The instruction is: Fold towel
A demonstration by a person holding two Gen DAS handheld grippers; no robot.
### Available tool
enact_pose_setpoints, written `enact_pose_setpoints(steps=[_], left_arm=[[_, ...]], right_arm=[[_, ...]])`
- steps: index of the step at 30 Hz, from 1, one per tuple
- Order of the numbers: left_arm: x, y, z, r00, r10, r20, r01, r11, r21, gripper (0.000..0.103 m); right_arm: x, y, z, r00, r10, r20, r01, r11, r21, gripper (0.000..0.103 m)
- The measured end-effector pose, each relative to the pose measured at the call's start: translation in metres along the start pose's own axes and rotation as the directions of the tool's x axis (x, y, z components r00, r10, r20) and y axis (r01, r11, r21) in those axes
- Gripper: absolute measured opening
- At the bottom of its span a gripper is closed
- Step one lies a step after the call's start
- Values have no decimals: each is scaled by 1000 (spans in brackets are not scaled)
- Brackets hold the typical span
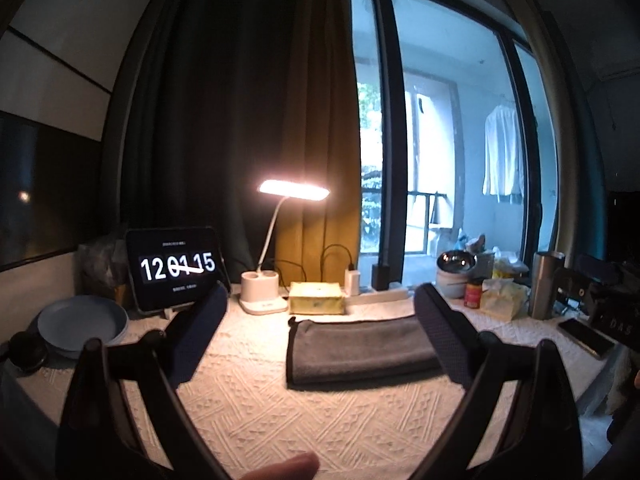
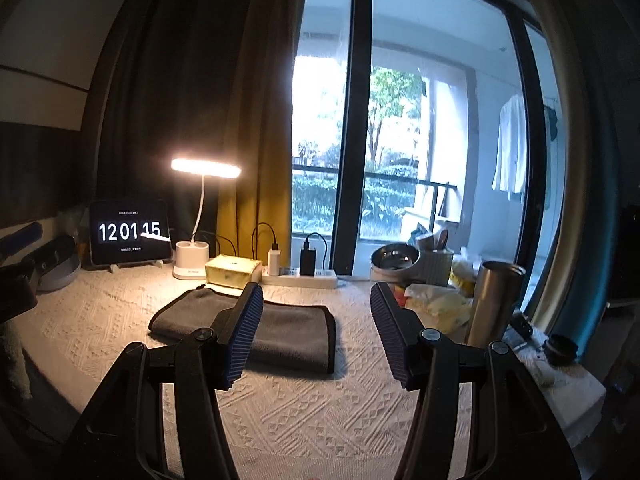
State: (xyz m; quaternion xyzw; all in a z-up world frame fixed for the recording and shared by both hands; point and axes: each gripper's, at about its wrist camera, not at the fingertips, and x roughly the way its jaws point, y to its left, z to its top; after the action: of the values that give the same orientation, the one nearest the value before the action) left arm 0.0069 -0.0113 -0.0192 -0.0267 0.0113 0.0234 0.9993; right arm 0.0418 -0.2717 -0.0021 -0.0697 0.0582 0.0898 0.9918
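A grey towel (image 1: 360, 350) lies folded into a flat rectangle on the white textured tablecloth (image 1: 260, 412). It also shows in the right wrist view (image 2: 280, 336). My left gripper (image 1: 320, 316) is open and empty, held above the cloth just in front of the towel's near left side. My right gripper (image 2: 316, 308) is open and empty, held above the towel's right edge. Neither gripper touches the towel.
At the back stand a lit desk lamp (image 1: 294, 190), a tablet clock (image 1: 176, 268), a yellow tissue box (image 1: 316, 298) and a power strip (image 2: 300, 276). A blue plate (image 1: 80, 326) lies left. A steel tumbler (image 2: 494, 304), bowl (image 2: 394, 260) and tissue pack (image 2: 440, 308) crowd the right.
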Motion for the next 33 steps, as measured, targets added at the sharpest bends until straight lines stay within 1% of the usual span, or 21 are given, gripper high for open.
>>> enact_pose_setpoints(steps=[4, 7, 16, 33], left_arm=[[-8, 2, 4, 998, 33, 56, -33, 999, -5, 95], [-12, 2, 4, 996, 45, 77, -45, 999, -3, 95], [-9, 2, 4, 998, 40, 55, -39, 999, -5, 96], [-7, 1, 2, 998, 44, 43, -44, 999, -12, 96]], right_arm=[[-5, -1, 2, 1000, -3, 31, 3, 1000, 3, 59], [-8, -1, 3, 999, -6, 50, 6, 1000, 6, 59], [-2, -1, 1, 1000, 1, 16, -1, 1000, 10, 59], [0, -1, 0, 1000, 4, 12, -4, 1000, 13, 59]])
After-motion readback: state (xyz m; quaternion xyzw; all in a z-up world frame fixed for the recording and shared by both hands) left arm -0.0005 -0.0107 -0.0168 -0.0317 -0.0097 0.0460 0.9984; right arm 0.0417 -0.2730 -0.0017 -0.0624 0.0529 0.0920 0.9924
